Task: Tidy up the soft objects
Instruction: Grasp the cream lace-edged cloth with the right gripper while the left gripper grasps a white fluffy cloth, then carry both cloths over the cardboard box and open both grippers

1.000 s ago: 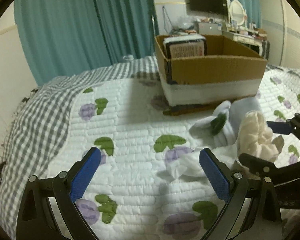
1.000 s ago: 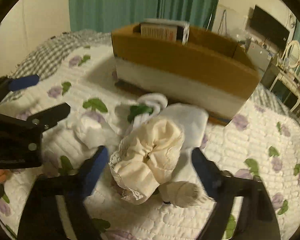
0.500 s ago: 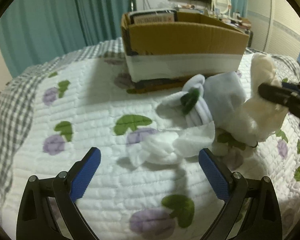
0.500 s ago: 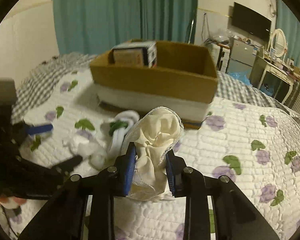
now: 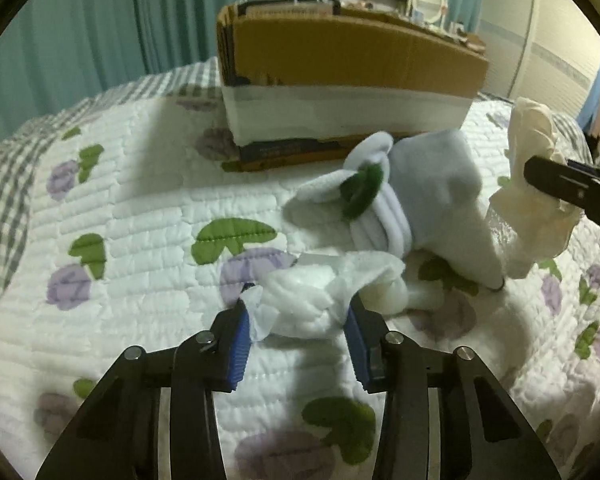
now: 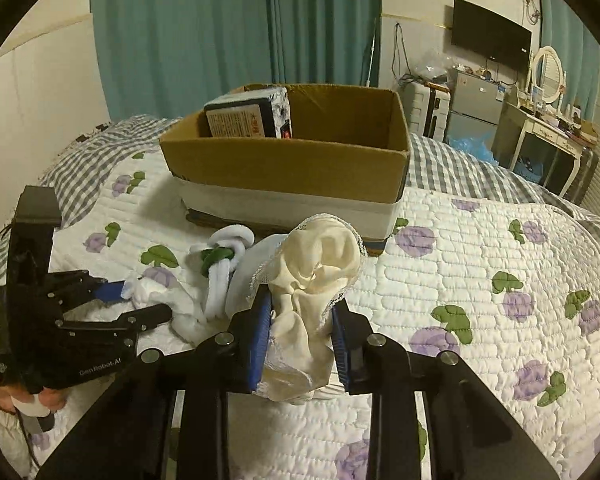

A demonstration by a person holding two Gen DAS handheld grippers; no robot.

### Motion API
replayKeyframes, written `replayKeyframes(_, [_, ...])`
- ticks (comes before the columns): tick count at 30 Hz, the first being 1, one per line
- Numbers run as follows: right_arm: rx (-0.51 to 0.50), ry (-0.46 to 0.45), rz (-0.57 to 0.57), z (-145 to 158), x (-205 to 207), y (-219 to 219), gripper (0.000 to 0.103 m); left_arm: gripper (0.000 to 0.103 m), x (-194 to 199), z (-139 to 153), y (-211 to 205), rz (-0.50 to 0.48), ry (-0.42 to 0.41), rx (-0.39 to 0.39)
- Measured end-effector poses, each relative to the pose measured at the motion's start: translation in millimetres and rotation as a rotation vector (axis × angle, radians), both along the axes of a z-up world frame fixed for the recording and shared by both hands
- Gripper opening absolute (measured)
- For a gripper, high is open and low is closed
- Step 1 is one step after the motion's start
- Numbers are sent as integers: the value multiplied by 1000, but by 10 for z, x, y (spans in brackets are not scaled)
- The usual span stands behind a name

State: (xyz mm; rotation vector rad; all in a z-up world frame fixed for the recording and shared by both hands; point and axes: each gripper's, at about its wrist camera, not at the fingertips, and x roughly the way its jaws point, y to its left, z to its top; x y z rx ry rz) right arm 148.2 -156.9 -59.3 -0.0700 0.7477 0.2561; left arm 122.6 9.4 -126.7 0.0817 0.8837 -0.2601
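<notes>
I judge the job to be in its early part: my right tool [image 6: 300, 332] is clamped on a cream lace-edged cloth [image 6: 320, 268], holding it up off the bed [image 6: 480, 264], while my left tool [image 5: 298, 328] has its blue pads [image 5: 238, 340] closed in against a crumpled white cloth [image 5: 316, 300] that lies on the quilt; I think the pads are pressing it, though the folds hide the contact on the right side, so I cannot swear the grip is firm. Neither piece is in the cardboard box [image 6: 288, 160] yet. Left on the bed, just in front of the box, are a pale blue bundle [image 5: 440, 176] and a white rolled piece with a green band [image 5: 364, 188], touching each other, so at least four soft things are to be put away if the box is where they go. From the right wrist view I can look down into the box: it holds a printed carton [image 6: 252, 116] standing at its far left corner, and the rest of the inside looks free as far as I see it. The left wrist view sits lower and shows only the box's outer wall and its white lower band, but it gives me the clearer look at the white cloth between my pads and at the right tool lifting the cream cloth off to the side.
</notes>
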Motion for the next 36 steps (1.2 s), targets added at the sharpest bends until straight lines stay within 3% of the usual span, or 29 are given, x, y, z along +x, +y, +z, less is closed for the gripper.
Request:
replayKeyframes(11, [80, -73, -16, 463, -503, -175, 27, 41, -458, 769, 7, 33, -154, 3])
replayKeyframes(17, [120, -165, -2, 987, -833, -236, 27, 40, -649, 1331, -171, 20, -239, 3])
replayKeyframes(22, [122, -225, 17, 1417, -877, -276, 27, 41, -666, 1787, -305, 3, -318, -3])
replayKeyframes(29, [99, -276, 33, 1857, -420, -310, 27, 41, -185, 2181, -488, -38, -393, -4])
replayKeyframes(36, [65, -252, 47, 1808, 472, -190, 27, 41, 787, 1953, -585, -21, -354, 21])
